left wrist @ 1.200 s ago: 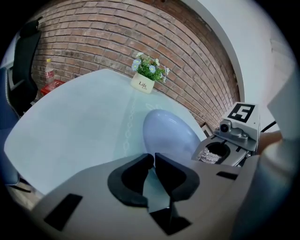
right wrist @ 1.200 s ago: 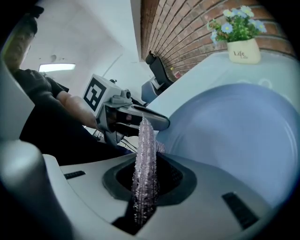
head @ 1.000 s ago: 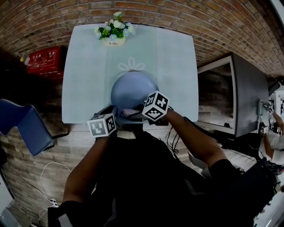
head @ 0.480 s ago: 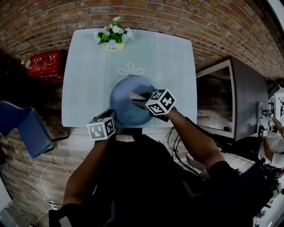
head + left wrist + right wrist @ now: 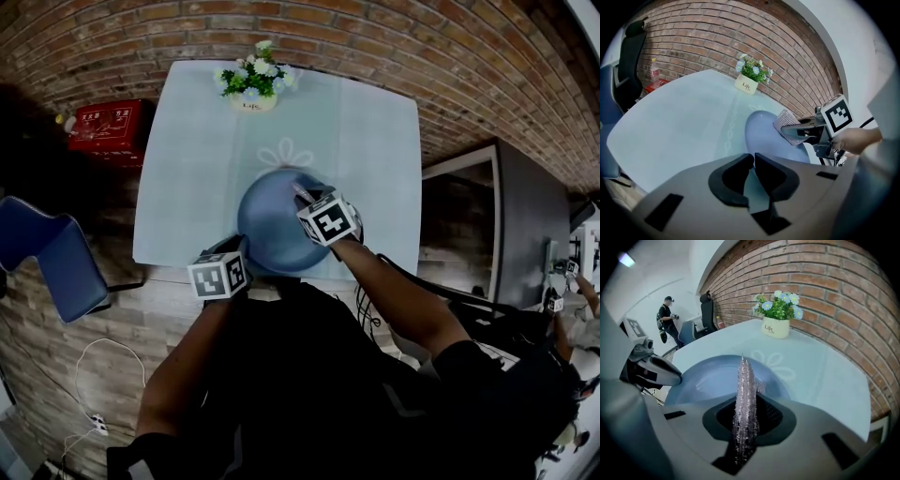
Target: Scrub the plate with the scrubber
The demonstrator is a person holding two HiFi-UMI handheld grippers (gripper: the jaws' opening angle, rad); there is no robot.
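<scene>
A blue plate (image 5: pixel 267 230) lies near the front edge of the pale table (image 5: pixel 187 169). My left gripper (image 5: pixel 236 255) sits at the plate's near-left rim. In the left gripper view its jaws (image 5: pixel 753 159) have just closed a little further, with a pale strip of the rim between them. My right gripper (image 5: pixel 305 202) is over the plate's far right part, shut on a glittery silver scrubber (image 5: pixel 302 192). The scrubber (image 5: pixel 745 394) stands edge-on between the pads, its tip over the plate (image 5: pixel 701 380). From the left, the scrubber (image 5: pixel 787 125) hangs just above the plate (image 5: pixel 761 133).
A white pot of flowers (image 5: pixel 253 89) stands at the table's far edge. A red box (image 5: pixel 103 127) and a blue chair (image 5: pixel 47 258) are to the left, a dark cabinet (image 5: pixel 506 225) to the right. A person (image 5: pixel 668 317) stands far off.
My right gripper has carried the scrubber from the plate's near edge across to its far right part and tipped downward. The left gripper has stayed at the rim.
</scene>
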